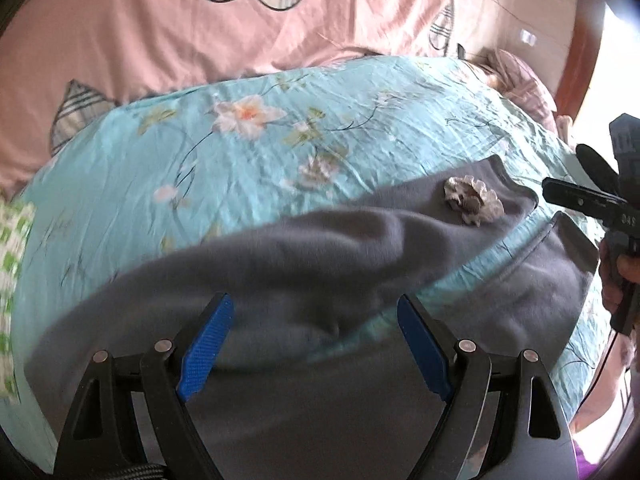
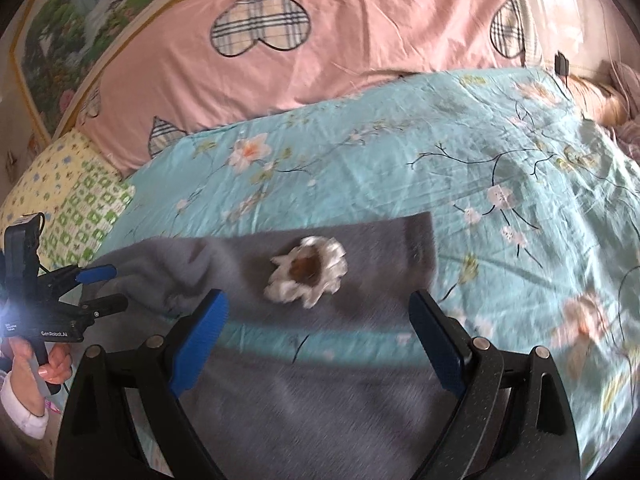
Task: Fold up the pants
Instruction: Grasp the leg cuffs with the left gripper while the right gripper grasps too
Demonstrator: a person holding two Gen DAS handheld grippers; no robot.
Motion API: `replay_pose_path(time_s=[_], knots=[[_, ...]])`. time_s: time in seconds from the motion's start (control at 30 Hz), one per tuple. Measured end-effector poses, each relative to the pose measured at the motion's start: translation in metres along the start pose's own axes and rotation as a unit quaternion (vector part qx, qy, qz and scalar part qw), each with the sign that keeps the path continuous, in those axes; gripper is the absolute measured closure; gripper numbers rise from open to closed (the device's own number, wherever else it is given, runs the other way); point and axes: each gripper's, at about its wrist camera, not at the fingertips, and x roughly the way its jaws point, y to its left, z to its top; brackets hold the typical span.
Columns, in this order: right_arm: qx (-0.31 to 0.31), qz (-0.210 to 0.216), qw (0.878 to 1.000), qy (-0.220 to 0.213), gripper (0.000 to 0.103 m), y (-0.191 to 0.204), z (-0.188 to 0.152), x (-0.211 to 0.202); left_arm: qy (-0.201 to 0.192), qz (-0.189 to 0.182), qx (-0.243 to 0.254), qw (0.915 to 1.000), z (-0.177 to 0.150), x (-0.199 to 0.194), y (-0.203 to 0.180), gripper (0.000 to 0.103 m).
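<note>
Grey pants (image 1: 304, 264) are lying spread across the turquoise flowered bedcover (image 1: 240, 152), near the front edge of the bed, below the pink pillow (image 1: 160, 32). The two legs are parting toward the right, a wedge of bedcover showing between them. A white fabric flower (image 2: 306, 274) is sitting on the far leg, near its hem.

Left gripper (image 1: 312, 332) is hovering over the waist end of the pants, its blue-padded fingers (image 1: 206, 344) standing wide apart and gripping nothing. Right gripper (image 2: 318, 336) is hanging over the leg ends, just this side of the flower, fingers (image 2: 438, 344) equally wide and empty. Each gripper is showing in the other's view, a hand (image 2: 48, 360) wrapping its handle; both pictures are smearing with motion.

Handling judgement: the cloth is looking soft, thick and fleecy, light, limp, with no stiffness to carry a fold. It is likely to sag and bunch if lifted from one point, though the nap should give the pads good purchase. Best hold seems to be the hems of the far leg on the right and the waistband edge on the left, pinching both layers, keeping the cloth taut between them. The flower is looking raised and delicate; best to be keeping the pads off it.
</note>
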Motion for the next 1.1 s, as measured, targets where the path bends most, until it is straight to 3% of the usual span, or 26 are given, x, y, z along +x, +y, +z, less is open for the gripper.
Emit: replay_pose_path(time_s=[0.17,0.37,0.57,0.7,0.8,0.83,0.9,0.93,1.03,1.1], knots=[[0.014,0.007,1.0,0.011,0.011,-0.014,0.02,0.015,0.008,-0.005,0.01,0.9999,0.032,0.019,0.012,0.018],[0.017,-0.012,0.999,0.029,0.011,-0.035,0.04,0.038,0.035,-0.052,0.044,0.9971,0.06,0.053,0.017,0.018],[0.001,-0.037,0.998,0.052,0.012,-0.054,0.052,0.06,0.067,-0.093,0.092,0.9891,0.082,0.102,0.009,0.018],[-0.001,-0.04,0.996,0.075,0.024,-0.066,0.057,0.078,0.099,-0.116,0.112,0.9819,0.09,0.133,0.002,0.023],[-0.015,-0.029,0.995,0.093,0.04,-0.064,0.057,0.088,0.13,-0.132,0.121,0.9753,0.09,0.151,-0.003,0.035],[-0.02,-0.022,0.995,0.099,0.052,-0.062,0.056,0.091,0.135,-0.135,0.125,0.9736,0.088,0.154,-0.005,0.035],[-0.03,-0.014,0.994,0.105,0.066,-0.059,0.055,0.092,0.136,-0.137,0.132,0.9723,0.086,0.155,-0.008,0.037],[-0.031,-0.008,0.994,0.104,0.084,-0.059,0.055,0.091,0.139,-0.14,0.132,0.9714,0.085,0.155,-0.008,0.042],[-0.02,0.02,0.995,0.097,0.084,-0.062,0.059,0.083,0.151,-0.159,0.14,0.9657,0.082,0.153,-0.015,0.061],[-0.02,0.034,0.996,0.086,0.085,-0.06,0.063,0.074,0.152,-0.154,0.157,0.9635,0.078,0.149,-0.023,0.065]])
